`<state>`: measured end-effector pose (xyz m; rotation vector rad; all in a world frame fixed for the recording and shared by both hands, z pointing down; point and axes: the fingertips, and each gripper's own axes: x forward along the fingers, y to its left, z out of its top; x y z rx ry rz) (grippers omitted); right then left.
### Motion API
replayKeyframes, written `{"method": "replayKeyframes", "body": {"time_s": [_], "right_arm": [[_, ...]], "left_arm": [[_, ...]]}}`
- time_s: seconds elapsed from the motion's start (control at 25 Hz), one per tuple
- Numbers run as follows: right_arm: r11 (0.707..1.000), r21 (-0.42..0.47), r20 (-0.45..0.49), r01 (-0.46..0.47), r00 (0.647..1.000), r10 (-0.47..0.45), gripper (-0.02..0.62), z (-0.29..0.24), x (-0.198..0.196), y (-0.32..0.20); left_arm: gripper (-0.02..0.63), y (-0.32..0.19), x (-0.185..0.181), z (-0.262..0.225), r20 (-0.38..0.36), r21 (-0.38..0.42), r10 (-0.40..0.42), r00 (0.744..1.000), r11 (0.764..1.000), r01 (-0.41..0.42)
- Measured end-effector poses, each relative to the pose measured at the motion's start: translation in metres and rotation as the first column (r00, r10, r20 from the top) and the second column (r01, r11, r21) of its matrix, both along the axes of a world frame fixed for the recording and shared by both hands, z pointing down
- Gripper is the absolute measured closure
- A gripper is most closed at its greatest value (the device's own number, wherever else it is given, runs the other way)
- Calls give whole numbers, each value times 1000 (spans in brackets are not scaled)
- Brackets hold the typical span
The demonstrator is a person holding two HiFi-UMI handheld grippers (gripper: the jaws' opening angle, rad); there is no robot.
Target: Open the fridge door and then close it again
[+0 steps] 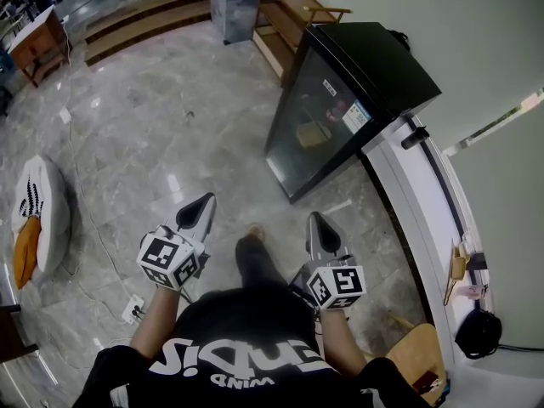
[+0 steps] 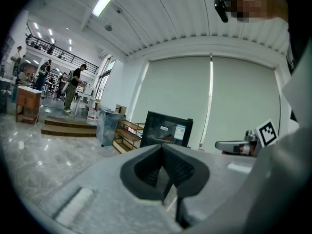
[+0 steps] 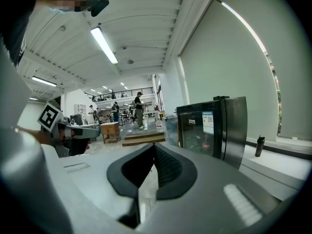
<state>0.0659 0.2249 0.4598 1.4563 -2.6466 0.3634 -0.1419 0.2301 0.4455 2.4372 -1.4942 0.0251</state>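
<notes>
The fridge is standing on the marble floor against the wall, just beside a white ledge, ahead of the person and off to the right. Its dark glass door is sitting closed and facing out over the floor.

The person is holding both tools out in front, well apart from the fridge. The left tool is clenched with nothing between its jaws, and the right tool is likewise clenched and empty; each gripper view is showing the pads meeting at the tip.

The door is probably resisting at first on its seal, then swinging lightly. The cabinet looks small enough to be rocking under a hard tug, so a steady pull is suiting it better. The glass face is smooth and breakable, offering no purchase. The sensible hold is the door's free upright edge, though no handle is showing clearly from here, nor which side carries the hinges.
</notes>
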Motion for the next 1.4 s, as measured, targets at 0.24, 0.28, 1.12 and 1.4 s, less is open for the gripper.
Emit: {"method": "replayKeyframes", "body": {"time_s": [0.24,0.28,1.12,1.4], "right_arm": [[1000,11,-9,19,1000,-19,597,-12,-4,-75],[1000,12,-6,19,1000,-19,597,-13,-3,-87],[995,27,11,96,995,-96,597,-29,3,-279],[996,27,14,88,996,-89,597,-35,-11,-303]], "left_arm": [[606,-76,4,-14,14,3,14,1000,1000,-14],[606,-89,6,-16,15,5,16,1000,1000,-16],[605,-277,27,-38,12,49,-5,1000,999,4],[604,-313,25,-42,-11,52,43,999,998,-43]]}}
